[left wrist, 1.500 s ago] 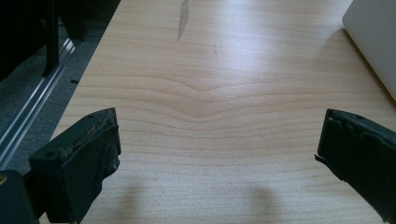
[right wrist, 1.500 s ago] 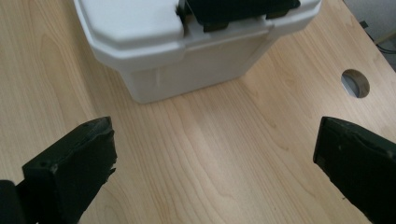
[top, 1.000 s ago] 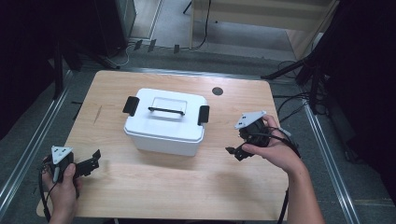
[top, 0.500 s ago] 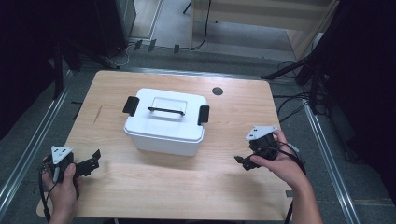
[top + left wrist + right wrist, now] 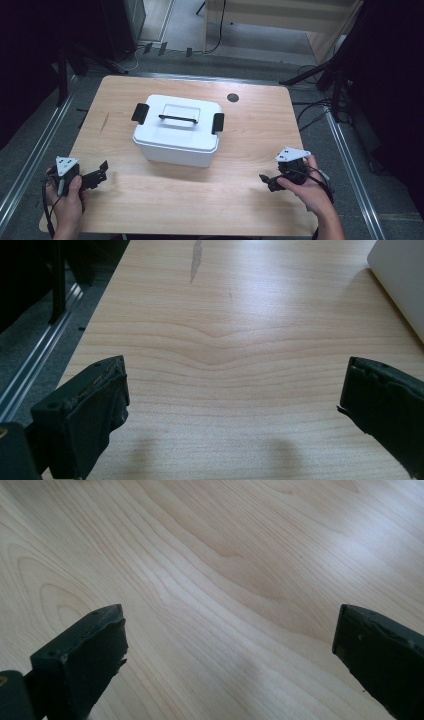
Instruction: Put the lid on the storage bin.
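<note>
On pale grained wood table (image 5: 250,200), both grippers' black fingers spread beside boxy white container (image 5: 177,130).

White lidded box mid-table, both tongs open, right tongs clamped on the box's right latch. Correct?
Not quite. The right tongs hold nothing: in the high view they sit near the table's right front edge, well clear of the white box, and the right gripper view shows bare wood between the open jaws. The left tongs are open too.

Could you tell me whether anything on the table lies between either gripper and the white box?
Nothing visible does. Bare wooden table separates the left gripper and the right gripper from the white lidded box, and both grippers are open and empty.
</note>
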